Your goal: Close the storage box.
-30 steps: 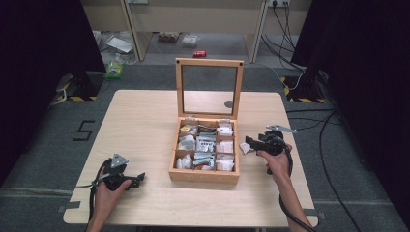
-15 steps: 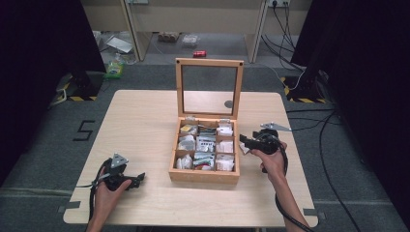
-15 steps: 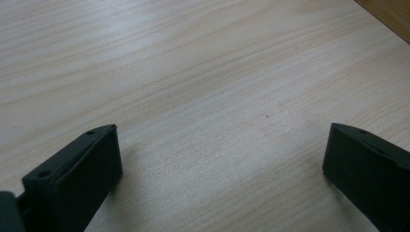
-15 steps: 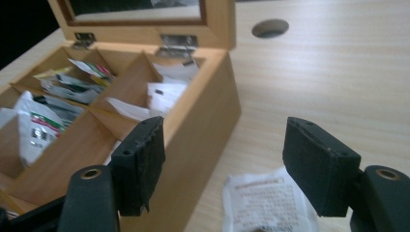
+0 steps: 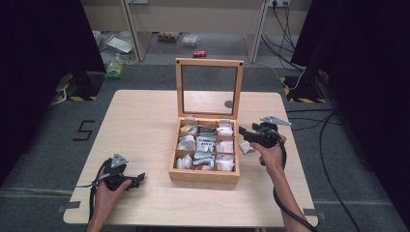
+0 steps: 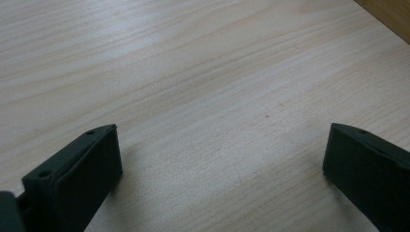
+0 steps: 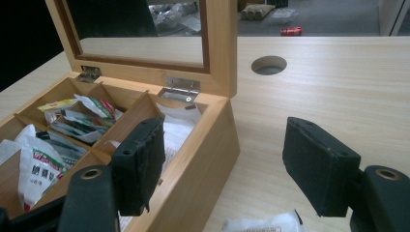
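High view: one wooden box (image 5: pixel 205 175), nine compartments, glass lid (image 5: pixel 210 87) upright, on the table (image 5: pixel 140 121); one white packet (image 5: pixel 246 147) lies just beside its right wall. Right gripper (image 5: pixel 243 131) points leftward at the box.

Left gripper view: left gripper (image 6: pixel 220 159) jaws wide, empty, over bare wood.

Right gripper view: jaws apart, empty, straddling the box's wall.

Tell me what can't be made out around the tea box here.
- Packet on the table: right gripper view, cut off by the bottom edge; high view, too small to read.
- Box near compartments: right gripper view, hidden behind the left finger.
- Sachet print: high view, too small.
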